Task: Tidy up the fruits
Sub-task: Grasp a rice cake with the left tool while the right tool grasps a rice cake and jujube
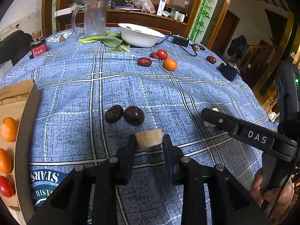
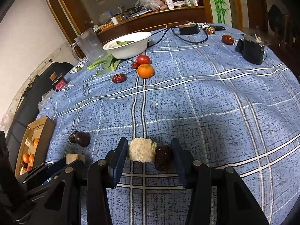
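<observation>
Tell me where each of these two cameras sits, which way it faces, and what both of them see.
Left wrist: sits on the left gripper, angled down across the table; jaws pinch a pale fibrous chunk; right gripper and a hand show at right.
Right wrist: sits on the right gripper, angled down; a larger fibrous chunk and a dark fruit lie between its jaws; left gripper shows lower left.
Shared: white bowl, orange, cardboard box.

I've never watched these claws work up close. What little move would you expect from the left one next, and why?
Probably a lift toward the cardboard box. The left gripper looks shut on the pale fibrous chunk, and that box already holds oranges.
</observation>
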Tool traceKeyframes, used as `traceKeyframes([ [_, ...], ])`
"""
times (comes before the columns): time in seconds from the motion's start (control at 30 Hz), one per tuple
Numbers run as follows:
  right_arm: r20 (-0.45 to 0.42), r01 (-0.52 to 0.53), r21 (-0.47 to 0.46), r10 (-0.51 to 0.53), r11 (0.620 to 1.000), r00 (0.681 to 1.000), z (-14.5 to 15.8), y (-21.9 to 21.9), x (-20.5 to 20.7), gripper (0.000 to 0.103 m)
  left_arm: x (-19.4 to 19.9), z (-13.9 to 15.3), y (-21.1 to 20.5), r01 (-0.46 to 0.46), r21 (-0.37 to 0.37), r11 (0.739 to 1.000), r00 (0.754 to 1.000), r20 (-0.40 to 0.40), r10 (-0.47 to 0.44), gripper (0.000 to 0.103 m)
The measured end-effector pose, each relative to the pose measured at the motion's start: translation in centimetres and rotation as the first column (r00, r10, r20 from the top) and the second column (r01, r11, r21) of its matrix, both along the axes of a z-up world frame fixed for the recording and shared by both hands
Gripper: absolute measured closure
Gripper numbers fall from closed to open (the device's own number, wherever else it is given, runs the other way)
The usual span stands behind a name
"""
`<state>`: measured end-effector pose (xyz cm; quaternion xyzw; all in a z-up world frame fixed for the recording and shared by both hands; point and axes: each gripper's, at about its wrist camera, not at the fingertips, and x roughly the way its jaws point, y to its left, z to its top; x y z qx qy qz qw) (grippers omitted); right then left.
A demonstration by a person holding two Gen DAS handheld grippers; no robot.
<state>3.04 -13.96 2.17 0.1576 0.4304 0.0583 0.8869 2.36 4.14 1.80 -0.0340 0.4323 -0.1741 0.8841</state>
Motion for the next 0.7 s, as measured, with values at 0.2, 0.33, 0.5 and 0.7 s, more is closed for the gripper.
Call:
traceKeyframes([
  [0.2,0.02,-0.014,-0.005,0.014,1.0,1.0,0.3,0.4,-0.2,0.053,0.1,-0.3,-0.2,0.006,0.0,1.0,1.0,-0.01,-0.006,0.076],
  [0.33,0.047,0.001,-0.006,-0.001,1.0,0.999,0.7,-0.1,-0.4,0.053,0.0,-0.2,-0.1,0.004,-0.001,1.0,1.0,0.001,-0.004,0.076],
  [0.5,0.081,0.048,-0.054,-0.044,0.997,0.996,0.9,-0.4,-0.6,0.053,-0.1,0.3,0.1,0.005,-0.007,1.0,1.0,0.031,-0.005,0.076],
  [0.7,0.05,0.115,0.034,-0.117,0.993,0.992,1.1,-1.5,-2.3,0.053,0.0,0.4,0.7,-0.007,-0.013,1.0,0.999,0.037,0.007,0.076],
])
